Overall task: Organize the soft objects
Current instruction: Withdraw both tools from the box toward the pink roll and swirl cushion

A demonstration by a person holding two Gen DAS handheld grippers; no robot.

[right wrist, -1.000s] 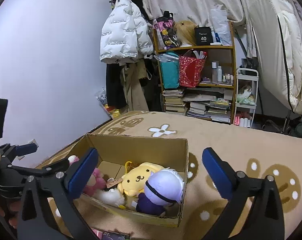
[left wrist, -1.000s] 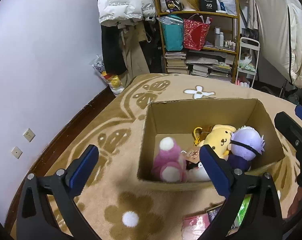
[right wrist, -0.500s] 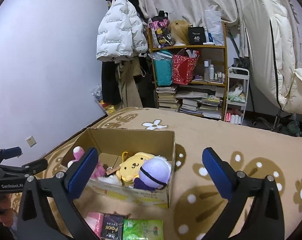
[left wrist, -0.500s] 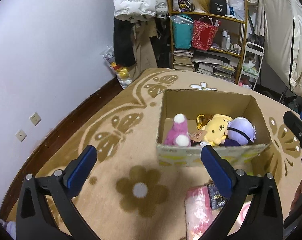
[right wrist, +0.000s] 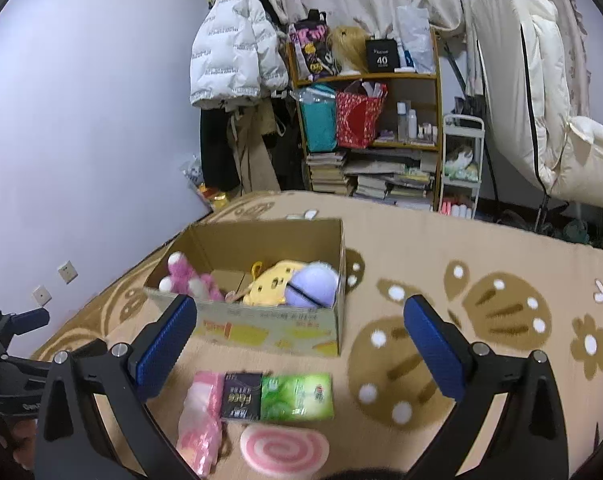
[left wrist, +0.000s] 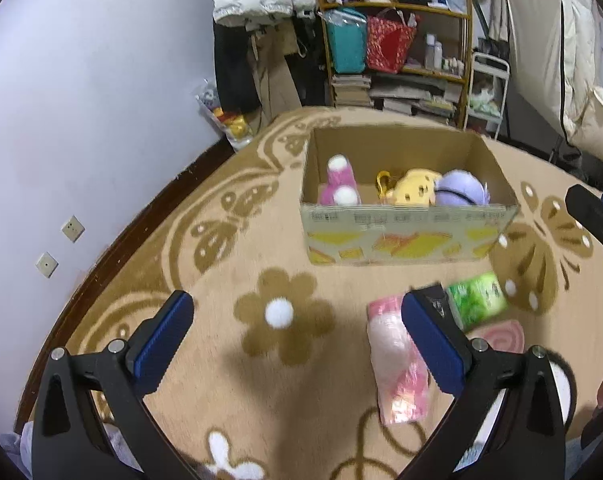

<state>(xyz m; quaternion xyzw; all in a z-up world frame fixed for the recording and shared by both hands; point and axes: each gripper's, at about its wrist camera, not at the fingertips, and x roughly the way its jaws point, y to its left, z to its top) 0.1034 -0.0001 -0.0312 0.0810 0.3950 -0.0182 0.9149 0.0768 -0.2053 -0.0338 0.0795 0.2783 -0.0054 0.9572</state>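
Note:
A cardboard box (left wrist: 405, 236) (right wrist: 269, 330) stands on the carpet and holds a pink plush (left wrist: 339, 184) (right wrist: 181, 278), a yellow plush (left wrist: 415, 188) (right wrist: 271, 284) and a purple plush (left wrist: 461, 192) (right wrist: 313, 288). In front of it lie a pink packet (left wrist: 395, 364) (right wrist: 199, 416), a dark packet (right wrist: 241, 396), a green packet (left wrist: 477, 300) (right wrist: 297, 396) and a pink swirl cushion (right wrist: 283, 448) (left wrist: 501, 336). My left gripper (left wrist: 297, 344) is open and empty, above the carpet. My right gripper (right wrist: 299, 344) is open and empty, above the packets.
A beige flowered carpet (left wrist: 285, 316) covers the floor. A lilac wall (left wrist: 81, 100) runs along the left. A cluttered bookshelf (right wrist: 373, 136), hanging coats (right wrist: 237, 48) and a white cart (right wrist: 461, 168) stand behind the box.
Both grippers have drawn back and up from the box. The packets and swirl cushion in front of it have come into view. Both stay open.

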